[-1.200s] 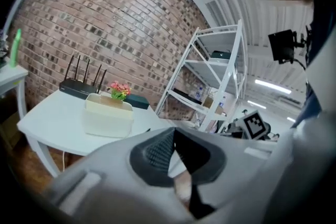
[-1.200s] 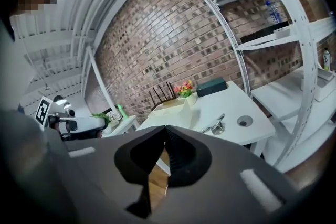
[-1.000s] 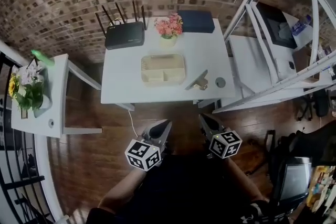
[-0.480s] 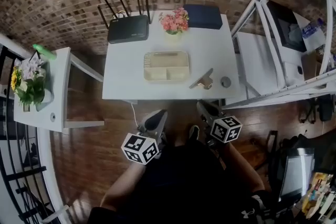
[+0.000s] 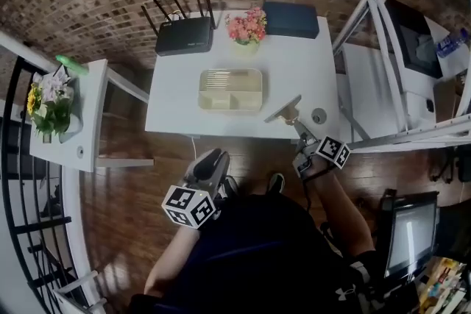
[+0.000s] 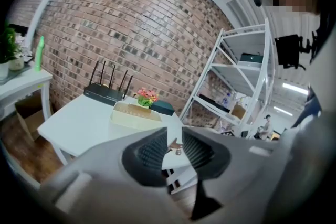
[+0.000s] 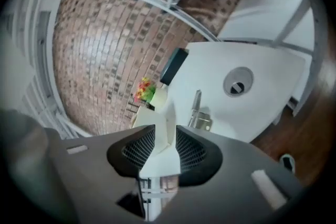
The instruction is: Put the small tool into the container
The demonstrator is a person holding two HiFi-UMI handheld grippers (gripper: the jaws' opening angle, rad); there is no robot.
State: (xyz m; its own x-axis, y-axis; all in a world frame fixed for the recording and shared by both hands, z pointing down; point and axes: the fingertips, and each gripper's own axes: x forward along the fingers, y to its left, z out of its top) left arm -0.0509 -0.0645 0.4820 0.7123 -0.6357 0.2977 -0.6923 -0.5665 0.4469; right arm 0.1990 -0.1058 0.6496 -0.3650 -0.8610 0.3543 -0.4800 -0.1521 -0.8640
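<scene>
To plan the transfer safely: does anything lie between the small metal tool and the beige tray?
Nothing visible does. Only bare white tabletop separates the small grey metal tool from the beige compartmented plastic tray.

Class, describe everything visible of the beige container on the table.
The container is a shallow beige tray, seemingly plastic, rectangular with rounded corners. One long ribbed section lies at its far side, two smaller compartments nearer; all look empty. It lies flat on the white table, in front of the flowers, touching only the table.
</scene>
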